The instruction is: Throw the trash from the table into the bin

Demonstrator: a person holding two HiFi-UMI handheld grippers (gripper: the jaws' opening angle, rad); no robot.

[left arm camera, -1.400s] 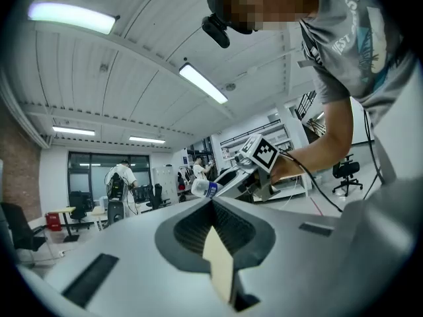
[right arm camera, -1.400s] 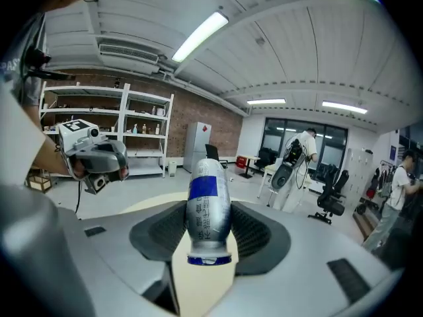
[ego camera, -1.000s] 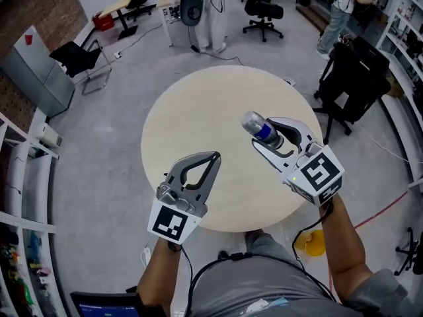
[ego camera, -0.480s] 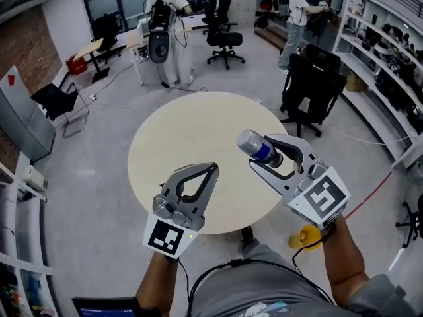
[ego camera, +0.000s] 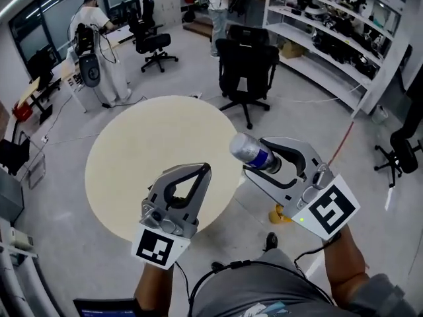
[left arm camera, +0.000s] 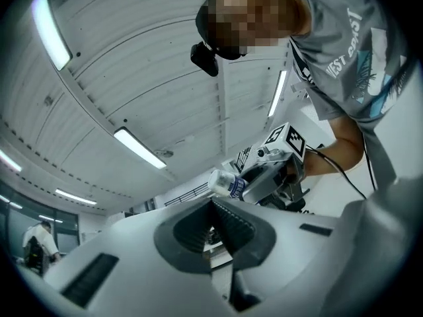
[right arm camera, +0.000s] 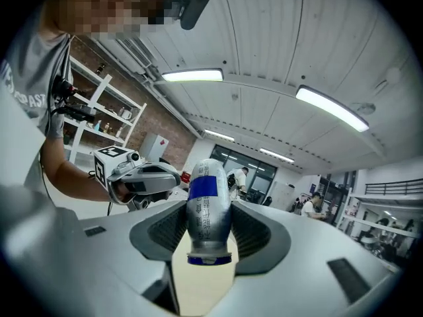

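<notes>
A silver bottle (ego camera: pixel 246 149) with a blue label lies crosswise in my right gripper (ego camera: pixel 261 156), which is shut on it at chest height, off the right edge of the round beige table (ego camera: pixel 132 150). In the right gripper view the bottle (right arm camera: pixel 208 220) stands between the ribbed pads, cap end toward the camera. My left gripper (ego camera: pixel 203 169) hovers over the table's near edge, jaws shut and empty. The left gripper view looks up at the ceiling, its jaw tips (left arm camera: pixel 215 205) meeting, with the bottle (left arm camera: pixel 227 184) beyond them.
A black office chair (ego camera: pixel 246 65) stands just past the table. Shelving (ego camera: pixel 330 38) runs along the right wall. A yellow object (ego camera: pixel 281 214) sits on the floor under my right gripper. A person (ego camera: pixel 99 45) and another chair (ego camera: pixel 153 41) are at the back left.
The view has swung to the right, so the table slid left in the picture. Both grippers rose and tilted up. The bottle stayed in the right gripper.
</notes>
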